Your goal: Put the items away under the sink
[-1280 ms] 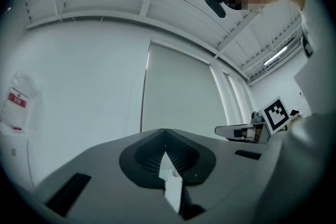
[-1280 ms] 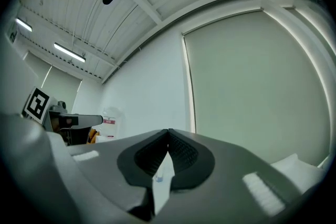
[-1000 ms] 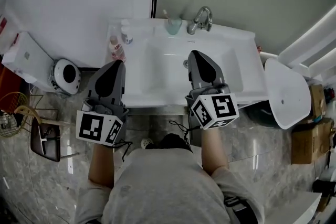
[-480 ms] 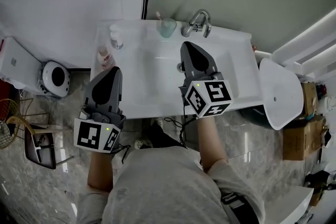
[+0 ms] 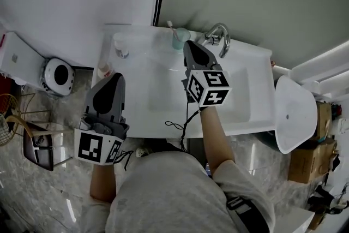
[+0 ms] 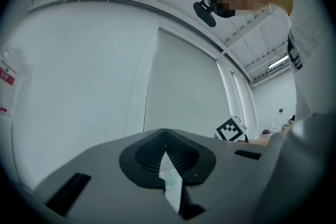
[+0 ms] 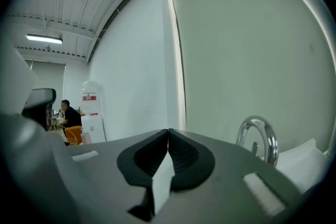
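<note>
right gripper (image 5: pixel 190 45) swung fwd, cup (image 5: pixel 180 38) now just beside its tips; left gripper (image 5: pixel 115 78) trails. both jaws pressed together, nothing picked yet.

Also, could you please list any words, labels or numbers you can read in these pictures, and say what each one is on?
No text here can be read.
Red label on the white container, right gripper view: too small to read.
Red mark at the left gripper view's left edge: blurred.
Bottle on the sink: label too small.
Marker cubes, left and right: square patterns only, no words.
</note>
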A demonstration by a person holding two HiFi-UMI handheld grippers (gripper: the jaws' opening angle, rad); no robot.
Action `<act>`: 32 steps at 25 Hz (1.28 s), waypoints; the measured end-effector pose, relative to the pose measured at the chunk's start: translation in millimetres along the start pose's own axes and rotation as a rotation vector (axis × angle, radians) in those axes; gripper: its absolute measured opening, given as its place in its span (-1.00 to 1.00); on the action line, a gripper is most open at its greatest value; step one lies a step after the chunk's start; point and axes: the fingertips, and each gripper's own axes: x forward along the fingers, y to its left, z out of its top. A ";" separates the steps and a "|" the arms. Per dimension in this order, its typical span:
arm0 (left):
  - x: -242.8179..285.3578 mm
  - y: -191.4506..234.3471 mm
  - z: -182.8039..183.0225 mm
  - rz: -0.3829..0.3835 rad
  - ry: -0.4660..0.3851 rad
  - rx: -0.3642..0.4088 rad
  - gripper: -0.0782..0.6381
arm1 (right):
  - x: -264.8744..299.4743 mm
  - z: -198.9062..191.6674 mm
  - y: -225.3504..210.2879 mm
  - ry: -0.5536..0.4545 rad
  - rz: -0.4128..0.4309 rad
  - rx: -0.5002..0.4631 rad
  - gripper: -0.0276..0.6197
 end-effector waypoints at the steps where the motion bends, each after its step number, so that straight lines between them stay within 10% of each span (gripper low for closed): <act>1: 3.6 1.9 -3.1 0.006 0.005 -0.002 -0.76 | 7.5 -9.6 -6.0 0.020 -0.005 0.006 -0.87; 15: 33.4 21.1 -47.4 0.082 0.110 -0.045 -0.76 | 64.9 -123.1 -66.2 0.241 -0.060 0.105 -0.29; 32: 20.0 36.4 -75.6 0.182 0.205 -0.058 -0.76 | 129.1 -183.5 -89.7 0.241 -0.120 0.018 0.21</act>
